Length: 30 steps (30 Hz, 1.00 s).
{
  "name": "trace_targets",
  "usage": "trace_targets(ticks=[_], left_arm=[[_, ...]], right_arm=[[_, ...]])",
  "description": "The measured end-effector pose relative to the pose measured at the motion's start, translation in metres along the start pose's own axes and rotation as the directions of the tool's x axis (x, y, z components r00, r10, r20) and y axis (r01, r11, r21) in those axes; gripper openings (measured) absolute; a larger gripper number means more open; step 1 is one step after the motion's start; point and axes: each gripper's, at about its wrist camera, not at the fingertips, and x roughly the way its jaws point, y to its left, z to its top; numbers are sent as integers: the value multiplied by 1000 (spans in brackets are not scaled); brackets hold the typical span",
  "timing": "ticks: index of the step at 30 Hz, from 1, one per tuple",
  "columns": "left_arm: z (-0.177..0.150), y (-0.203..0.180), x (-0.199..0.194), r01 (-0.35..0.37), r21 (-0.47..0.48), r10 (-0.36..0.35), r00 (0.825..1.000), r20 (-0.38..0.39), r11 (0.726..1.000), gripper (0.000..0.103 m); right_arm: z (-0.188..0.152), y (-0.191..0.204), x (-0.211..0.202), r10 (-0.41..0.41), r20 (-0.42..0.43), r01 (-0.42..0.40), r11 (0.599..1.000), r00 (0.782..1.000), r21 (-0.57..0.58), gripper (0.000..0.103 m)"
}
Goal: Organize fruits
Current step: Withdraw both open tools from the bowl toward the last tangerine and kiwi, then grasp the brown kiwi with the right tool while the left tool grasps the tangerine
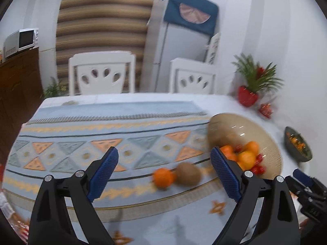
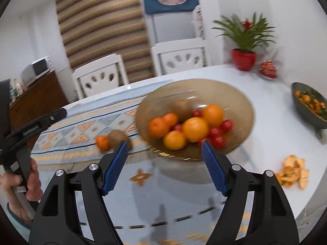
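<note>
A tan glass bowl [image 2: 235,94] on the table holds oranges [image 2: 195,129], a kiwi [image 2: 180,106] and small red fruits [image 2: 216,135]. The same bowl [image 1: 241,126] shows at the right of the left wrist view. Left of the bowl, a mandarin [image 1: 163,177] and a kiwi [image 1: 188,174] lie side by side on the patterned runner; the right wrist view shows that mandarin [image 2: 102,141] and kiwi [image 2: 118,137] too. My left gripper [image 1: 164,161] is open, hovering just short of the loose pair. Open and holding nothing, my right gripper [image 2: 164,150] hangs before the bowl's near rim.
Orange peel [image 2: 294,168] lies on the white table [image 2: 265,85] at the right. A dark oval dish [image 2: 310,104] with orange pieces sits far right. A red potted plant [image 2: 244,58] and two white chairs [image 1: 102,73] stand beyond. A hand [image 2: 30,181] holds the left gripper's handle.
</note>
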Motion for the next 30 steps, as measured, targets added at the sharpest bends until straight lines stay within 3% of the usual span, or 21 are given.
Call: trace_targets(ticks=[8,11,14,20,25,30], left_arm=[[-23,35,26,13,28,-10,992,-123,1000,90],[-37,27,50,-4,129,34,971,-236,992,90],[-53,8,68,2,259,69,962,-264,966,89],[-56,1,105,130,226,-50,943,-330,965,79],[-54,0,125,154,229,-64,931,-359,961,76],[-54,0,132,161,223,-76,934,-349,961,74]], right_arm=[[-4,38,36,68,-98,-68,998,993,2,76],[-2,38,60,108,-157,-98,993,982,70,76],[-1,40,81,159,-202,-134,982,966,132,76],[3,48,120,186,-263,-135,970,947,200,76],[6,54,149,207,-274,-141,960,939,241,76],[3,58,169,237,-222,-181,952,946,248,76]])
